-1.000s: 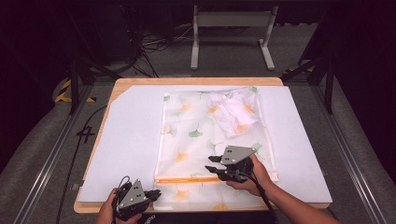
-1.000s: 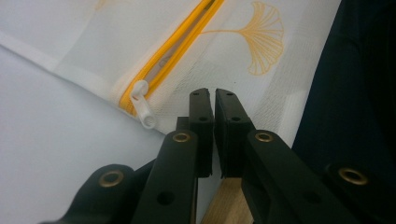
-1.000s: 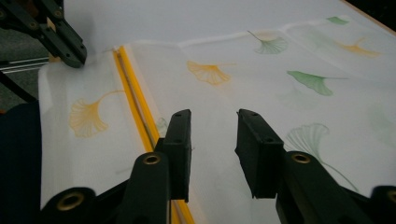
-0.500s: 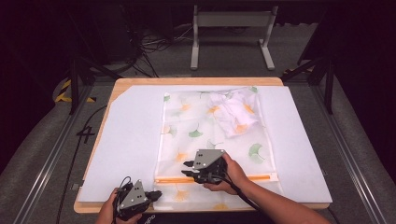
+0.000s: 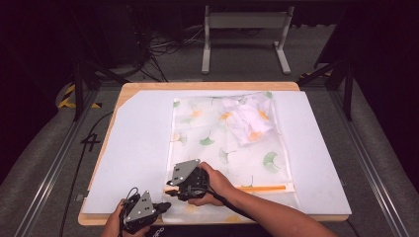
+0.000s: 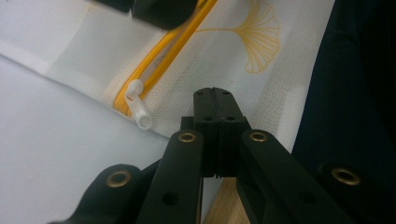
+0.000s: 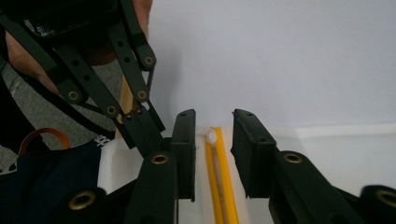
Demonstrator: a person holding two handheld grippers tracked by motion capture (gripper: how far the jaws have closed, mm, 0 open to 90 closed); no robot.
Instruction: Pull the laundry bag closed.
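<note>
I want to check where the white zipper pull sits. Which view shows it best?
The left gripper view: the zipper pull lies sharp and whole at the end of the yellow zipper, beside the shut left gripper. The right gripper view shows it small, ahead of the open right gripper. In the high view it's too small to make out.

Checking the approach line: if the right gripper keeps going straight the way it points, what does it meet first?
Probably the white zipper pull, just ahead between the right gripper's open fingers, at the end of the orange zipper. Depth is unclear.
</note>
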